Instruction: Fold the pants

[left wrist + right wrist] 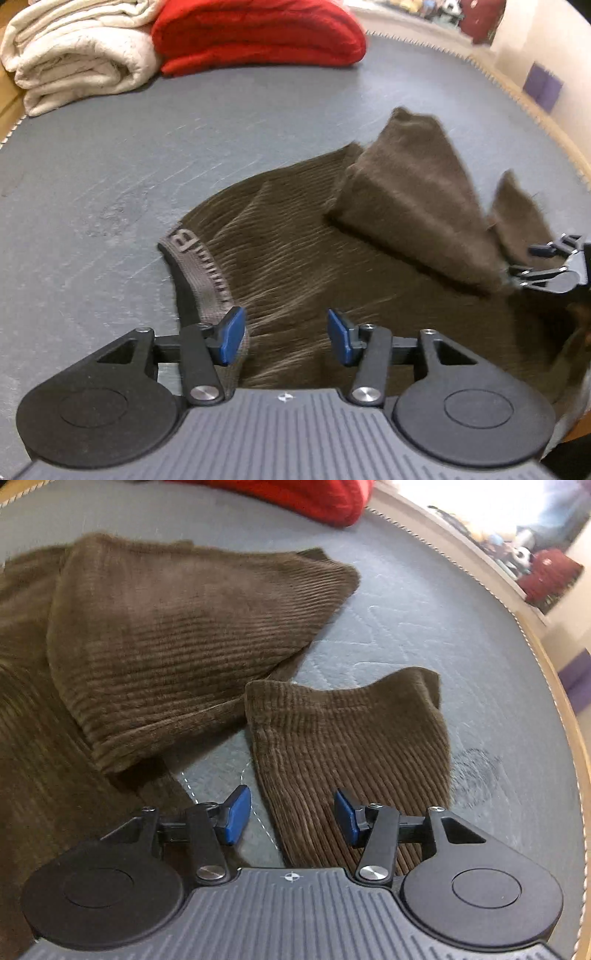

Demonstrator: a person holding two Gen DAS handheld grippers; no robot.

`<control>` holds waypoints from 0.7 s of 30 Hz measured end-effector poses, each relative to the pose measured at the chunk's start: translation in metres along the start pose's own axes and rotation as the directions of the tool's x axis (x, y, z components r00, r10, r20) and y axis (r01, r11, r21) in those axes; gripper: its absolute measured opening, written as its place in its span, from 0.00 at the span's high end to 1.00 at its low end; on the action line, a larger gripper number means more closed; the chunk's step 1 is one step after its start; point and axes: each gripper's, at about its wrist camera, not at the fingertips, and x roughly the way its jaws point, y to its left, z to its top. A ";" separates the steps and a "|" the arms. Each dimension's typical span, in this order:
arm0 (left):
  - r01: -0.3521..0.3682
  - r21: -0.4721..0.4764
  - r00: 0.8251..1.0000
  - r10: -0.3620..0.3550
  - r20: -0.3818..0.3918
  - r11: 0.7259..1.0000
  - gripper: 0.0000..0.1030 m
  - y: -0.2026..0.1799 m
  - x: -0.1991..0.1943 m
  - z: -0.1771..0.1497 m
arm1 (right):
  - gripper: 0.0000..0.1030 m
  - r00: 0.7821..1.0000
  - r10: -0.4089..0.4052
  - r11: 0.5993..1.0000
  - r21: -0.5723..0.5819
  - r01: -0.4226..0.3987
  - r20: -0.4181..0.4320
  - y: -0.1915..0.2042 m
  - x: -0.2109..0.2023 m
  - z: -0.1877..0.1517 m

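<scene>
One pair of brown corduroy pants (295,258) is spread on the grey quilted mattress (110,166), waistband (201,269) to the left, legs running off to the right. The left hand-held gripper (286,334) is seen released, jaws apart, just above the waist end, its left pad at the waistband's near corner. The right hand-held gripper (291,814) is likewise released, nothing held, with the nearer leg cuff (351,731) lying straight ahead between its open jaws. The farther leg (177,642) is noted doubled back over the body of the garment. Long axis judged left to right across both views; the right gripper is nearer the cuffs, the left nearer the waist. Counted: one pants, two legs, two grippers. At the far edge lie one folded red blanket (258,33) and one cream blanket (74,55).
</scene>
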 end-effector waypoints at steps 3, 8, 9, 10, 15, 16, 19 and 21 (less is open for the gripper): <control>0.030 -0.043 1.000 -0.030 0.002 0.999 0.46 0.008 0.005 0.006 | 0.93 1.000 -0.009 1.000 -0.024 0.009 -0.008 -0.004 0.005 0.001; 0.038 -0.036 0.999 -0.037 0.013 0.999 0.46 0.006 0.007 0.013 | 0.93 0.982 -0.079 0.950 0.311 0.022 0.172 -0.083 -0.042 -0.003; 0.041 -0.034 0.999 -0.040 0.015 0.999 0.46 0.004 0.006 0.014 | 0.93 0.972 -0.120 0.909 0.415 0.025 0.204 -0.109 -0.058 -0.013; 0.048 -0.030 0.999 -0.047 0.021 0.998 0.46 0.000 0.005 0.015 | 0.93 0.960 -0.172 0.860 0.510 0.035 0.223 -0.133 -0.073 -0.027; 0.063 0.006 0.997 -0.063 0.034 0.998 0.46 -0.016 0.001 0.018 | 0.94 0.908 -0.419 0.401 0.897 0.186 -0.001 -0.238 -0.129 -0.159; 0.066 0.013 0.997 -0.067 0.037 0.998 0.46 -0.019 0.001 0.018 | 0.94 0.899 -0.425 0.286 0.927 0.243 -0.105 -0.252 -0.133 -0.191; 0.081 0.019 0.996 -0.082 0.036 0.996 0.45 -0.025 -0.001 0.018 | 0.94 0.864 -0.312 -0.026 0.913 0.407 -0.394 -0.278 -0.129 -0.289; 0.090 0.028 0.995 -0.091 0.037 0.996 0.43 -0.030 -0.001 0.018 | 0.93 0.881 -0.149 -0.122 0.892 0.434 -0.449 -0.284 -0.113 -0.339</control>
